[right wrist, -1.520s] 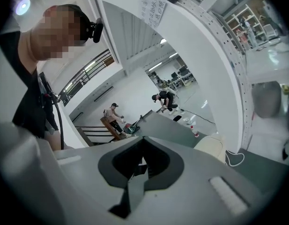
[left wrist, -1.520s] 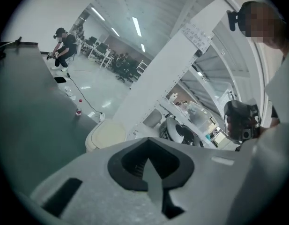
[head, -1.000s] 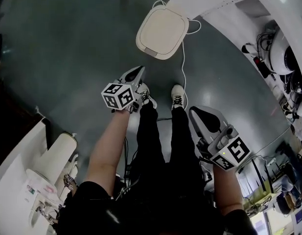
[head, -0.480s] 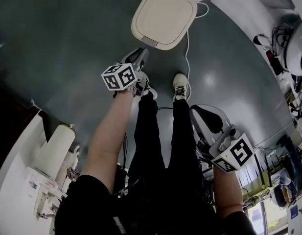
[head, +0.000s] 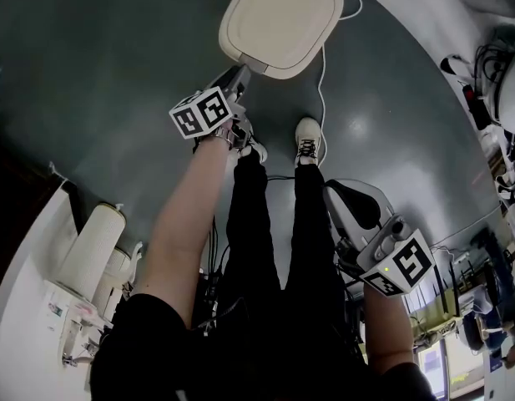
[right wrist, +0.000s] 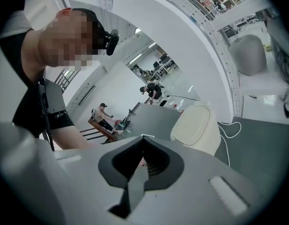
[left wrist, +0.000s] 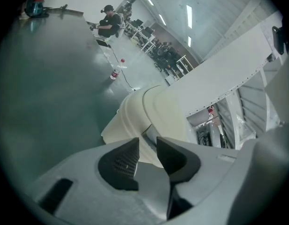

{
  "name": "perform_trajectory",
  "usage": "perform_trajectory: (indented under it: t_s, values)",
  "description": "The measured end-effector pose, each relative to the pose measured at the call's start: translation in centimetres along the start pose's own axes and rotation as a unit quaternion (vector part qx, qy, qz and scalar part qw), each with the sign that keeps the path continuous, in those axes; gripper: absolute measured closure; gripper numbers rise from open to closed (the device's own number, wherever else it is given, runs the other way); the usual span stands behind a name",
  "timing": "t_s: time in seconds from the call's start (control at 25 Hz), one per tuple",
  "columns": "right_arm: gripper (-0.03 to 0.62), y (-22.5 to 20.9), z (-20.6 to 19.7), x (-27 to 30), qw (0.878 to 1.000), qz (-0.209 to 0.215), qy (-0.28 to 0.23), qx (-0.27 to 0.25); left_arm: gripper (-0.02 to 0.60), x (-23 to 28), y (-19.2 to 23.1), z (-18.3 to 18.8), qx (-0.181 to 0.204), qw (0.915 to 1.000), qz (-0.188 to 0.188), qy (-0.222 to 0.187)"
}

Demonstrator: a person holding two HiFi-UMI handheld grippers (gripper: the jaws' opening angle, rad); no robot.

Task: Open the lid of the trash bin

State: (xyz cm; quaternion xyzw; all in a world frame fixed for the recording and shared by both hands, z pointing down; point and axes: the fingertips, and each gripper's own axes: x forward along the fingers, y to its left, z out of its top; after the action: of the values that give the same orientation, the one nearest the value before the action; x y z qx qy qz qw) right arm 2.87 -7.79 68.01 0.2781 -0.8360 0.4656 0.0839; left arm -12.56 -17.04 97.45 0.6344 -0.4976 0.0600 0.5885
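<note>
The trash bin stands on the grey floor ahead of my feet, cream-coloured, with a rounded square lid (head: 282,19) that lies closed. My left gripper (head: 238,75) reaches down to the bin's near edge, right at the small front tab. Its jaws are opening, with a narrow gap between them. In the left gripper view the bin (left wrist: 153,109) fills the space just beyond the left gripper (left wrist: 148,143), and nothing is pressed between the pads. My right gripper (head: 347,197) hangs low at the right, apart from the bin (right wrist: 196,125), shut and holding nothing.
A white cable (head: 320,82) runs along the floor by the bin's right side. The person's shoes (head: 306,139) stand just behind it. A white machine (head: 82,266) is at the left, a white curved structure (head: 441,7) at the right. A bottle (left wrist: 116,72) stands farther off.
My left gripper has gone forward and down to the bin's front edge, and its jaws have parted. The right gripper has sunk a little. The bin looks nearer.
</note>
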Motion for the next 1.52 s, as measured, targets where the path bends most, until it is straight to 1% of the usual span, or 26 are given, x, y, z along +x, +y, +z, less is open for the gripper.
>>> perform_trajectory:
  t_s: [0.12, 0.24, 0.32, 0.36, 0.48, 0.56, 0.64, 0.72, 0.76, 0.92, 1.08, 1.24, 1.32, 1.4, 1.44, 1.48, 1.52]
  values:
    - [0.586, -0.1, -0.4, 0.2, 1.0, 0.003, 0.002, 0.002, 0.448, -0.1, 0.1, 0.1, -0.013, 0.9998, -0.006, -0.012]
    - [0.586, -0.1, -0.7, 0.4, 1.0, 0.006, 0.002, 0.005, 0.412, -0.1, 0.8, -0.4, -0.028, 0.9996, -0.003, -0.006]
    - [0.586, -0.1, -0.9, 0.5, 1.0, 0.008, 0.002, 0.006, 0.41, -0.1, 1.2, -0.6, -0.031, 0.9995, -0.001, 0.001]
    - [0.586, -0.1, -1.0, 0.6, 1.0, 0.008, 0.003, 0.007, 0.408, 0.0, 1.2, -0.7, -0.023, 0.9997, 0.0, 0.005]
    - [0.586, -0.3, -1.2, 0.5, 1.0, 0.007, 0.003, 0.008, 0.435, 0.2, 0.7, -0.6, 0.016, 0.9998, -0.002, 0.01]
    - [0.586, -0.3, -1.4, 0.5, 1.0, 0.006, 0.003, 0.008, 0.451, 0.2, 0.3, -0.5, 0.031, 0.9994, -0.006, 0.011]
    - [0.586, -0.3, -1.5, 0.6, 1.0, 0.005, 0.002, 0.008, 0.448, 0.1, 0.3, -0.6, 0.034, 0.9993, -0.007, 0.014]
    - [0.586, -0.2, -1.5, 0.8, 1.0, 0.005, 0.0, 0.009, 0.426, 0.2, 0.7, -0.7, 0.032, 0.9993, -0.006, 0.016]
    - [0.586, -0.2, -1.6, 0.8, 1.0, 0.006, 0.001, 0.009, 0.426, 0.2, 0.8, -0.6, 0.032, 0.9994, -0.005, 0.016]
    - [0.586, -0.1, -1.7, 1.2, 1.0, 0.006, 0.004, 0.011, 0.422, 0.5, 0.7, -0.4, 0.05, 0.9984, -0.005, 0.023]
    - [0.586, 0.2, -1.8, 1.5, 1.0, 0.007, 0.005, 0.01, 0.41, 0.3, 1.0, -0.5, 0.043, 0.9988, -0.006, 0.024]
    - [0.586, 0.2, -1.9, 1.5, 1.0, 0.007, 0.005, 0.007, 0.391, 0.3, 1.2, -0.5, 0.046, 0.9987, -0.001, 0.022]
    - [0.586, 0.4, -1.8, 1.5, 1.0, 0.007, 0.005, 0.005, 0.39, 0.3, 1.0, -0.3, 0.043, 0.9989, -0.005, 0.019]
    - [0.586, 0.8, -1.5, 1.3, 1.0, 0.007, 0.005, 0.002, 0.412, 0.0, 0.6, -0.1, 0.038, 0.9991, -0.009, 0.015]
    - [0.586, 1.0, -1.4, 1.2, 1.0, 0.008, 0.004, -0.001, 0.436, -0.3, 0.6, -0.1, 0.039, 0.9991, -0.006, 0.016]
    - [0.586, 1.3, -1.2, 1.0, 1.0, 0.009, 0.004, -0.004, 0.521, -0.6, 0.7, -0.2, 0.042, 0.9989, 0.001, 0.019]
    - [0.586, 1.6, -1.0, 0.8, 1.0, 0.009, 0.003, -0.008, 0.58, -0.9, 0.7, -0.4, 0.045, 0.9987, 0.005, 0.025]
